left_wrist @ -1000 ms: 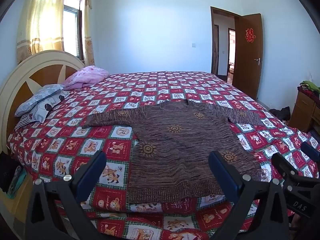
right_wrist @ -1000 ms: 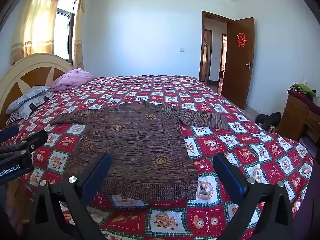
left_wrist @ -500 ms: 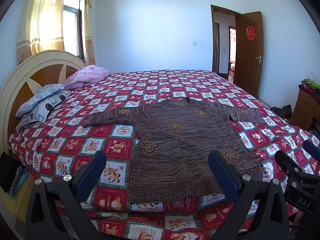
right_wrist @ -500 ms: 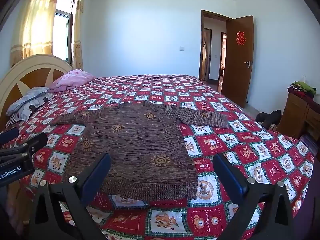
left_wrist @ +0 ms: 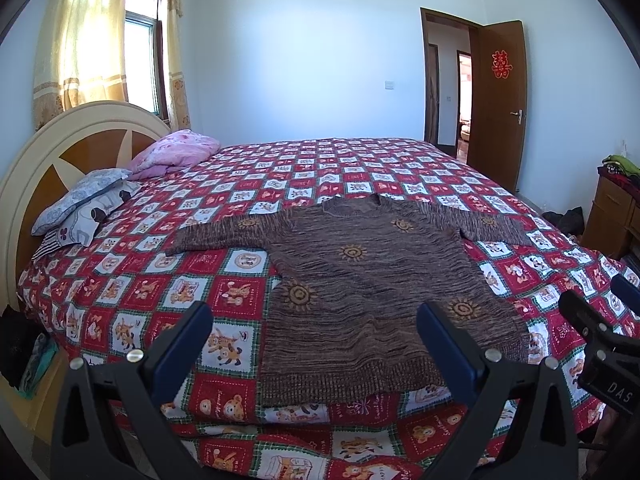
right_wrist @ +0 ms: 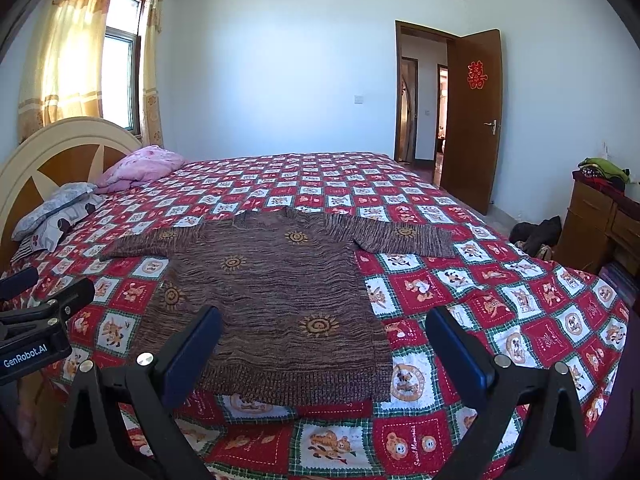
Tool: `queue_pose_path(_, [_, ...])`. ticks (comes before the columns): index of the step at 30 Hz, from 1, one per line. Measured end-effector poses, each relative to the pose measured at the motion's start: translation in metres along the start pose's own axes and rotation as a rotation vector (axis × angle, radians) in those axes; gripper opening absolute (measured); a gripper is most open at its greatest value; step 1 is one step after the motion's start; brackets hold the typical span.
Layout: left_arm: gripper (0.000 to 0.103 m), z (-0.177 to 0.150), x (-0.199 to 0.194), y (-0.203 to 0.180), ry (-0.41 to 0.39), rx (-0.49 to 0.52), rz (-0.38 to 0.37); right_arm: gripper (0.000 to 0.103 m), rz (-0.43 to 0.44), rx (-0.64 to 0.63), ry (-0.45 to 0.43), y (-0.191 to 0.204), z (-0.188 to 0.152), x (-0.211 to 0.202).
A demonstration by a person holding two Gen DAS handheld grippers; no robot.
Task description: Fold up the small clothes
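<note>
A brown knit sweater (left_wrist: 372, 284) (right_wrist: 272, 288) with orange sun motifs lies flat on the bed, sleeves spread to both sides, hem toward me. My left gripper (left_wrist: 314, 334) hangs open above the hem's left half with nothing between its blue pads. My right gripper (right_wrist: 324, 340) is open too, held over the hem's right corner, clear of the fabric. Each gripper shows at the edge of the other's view: the right gripper (left_wrist: 600, 332) and the left gripper (right_wrist: 36, 320).
The bed carries a red, white and green checked quilt (left_wrist: 248, 280) (right_wrist: 460, 280). Pillows (left_wrist: 84, 204) and a pink cover (left_wrist: 176, 152) lie by the headboard (left_wrist: 60, 148) at left. A wooden dresser (right_wrist: 600, 224) stands right; an open door (right_wrist: 472, 120) is behind.
Both grippers have tilted slightly, so the sweater and bed sit a little lower in both views. The sweater has not moved and both grippers stay open.
</note>
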State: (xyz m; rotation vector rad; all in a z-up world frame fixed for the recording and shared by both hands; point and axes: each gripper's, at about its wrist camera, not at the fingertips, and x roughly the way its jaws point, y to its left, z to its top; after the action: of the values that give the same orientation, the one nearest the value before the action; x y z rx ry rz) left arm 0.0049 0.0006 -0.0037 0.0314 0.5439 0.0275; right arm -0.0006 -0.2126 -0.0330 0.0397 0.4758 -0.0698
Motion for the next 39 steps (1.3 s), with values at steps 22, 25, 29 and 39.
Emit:
queue_pose_path(22, [0.103,-0.005,0.004,-0.006,0.011,0.015,-0.011,0.102,0.013,0.007,0.008,-0.003,-0.001,0.003])
queue_pose_path(25, [0.103,-0.006,0.004,-0.006,0.012,0.016,-0.011,0.102,0.014,0.007,0.008,-0.003,-0.001,0.003])
queue_pose_path(29, [0.103,-0.006,0.004,-0.007,0.010,0.016,-0.009,0.102,0.014,0.007,0.009,-0.003,-0.001,0.003])
queue_pose_path(39, [0.103,-0.010,0.006,-0.006,0.016,0.018,-0.013,0.102,0.022,0.004,0.010,-0.003,-0.003,0.005])
